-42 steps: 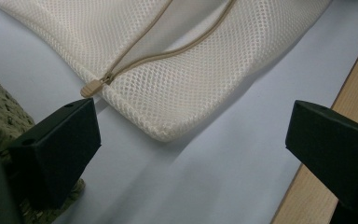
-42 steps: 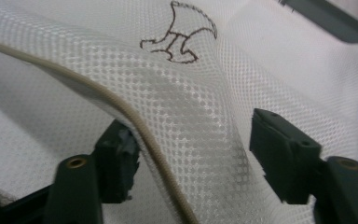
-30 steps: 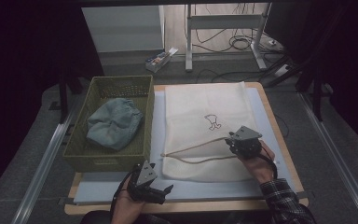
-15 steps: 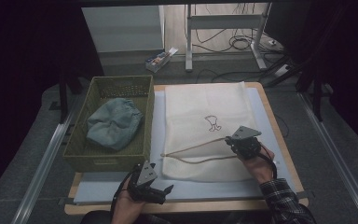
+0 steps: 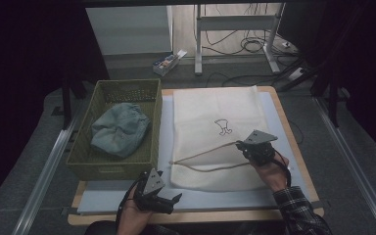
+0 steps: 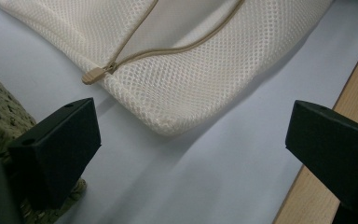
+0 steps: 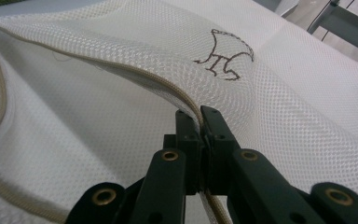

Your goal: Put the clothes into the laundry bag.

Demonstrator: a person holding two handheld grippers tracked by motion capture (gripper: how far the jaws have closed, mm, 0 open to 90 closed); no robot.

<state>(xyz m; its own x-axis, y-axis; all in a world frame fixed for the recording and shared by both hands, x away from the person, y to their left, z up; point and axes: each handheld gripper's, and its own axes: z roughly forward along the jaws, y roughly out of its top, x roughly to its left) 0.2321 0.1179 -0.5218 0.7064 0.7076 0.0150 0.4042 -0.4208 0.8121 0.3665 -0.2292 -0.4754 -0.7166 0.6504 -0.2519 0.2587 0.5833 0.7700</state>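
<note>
Beyond the table (image 5: 225, 216) I see a small box (image 5: 170, 62) on the floor beside a metal desk frame (image 5: 197, 39), with cables (image 5: 252, 45) tangled behind it. A pale mat (image 5: 164, 127) covers the tabletop. Rails (image 5: 49, 171) flank both sides.
</note>
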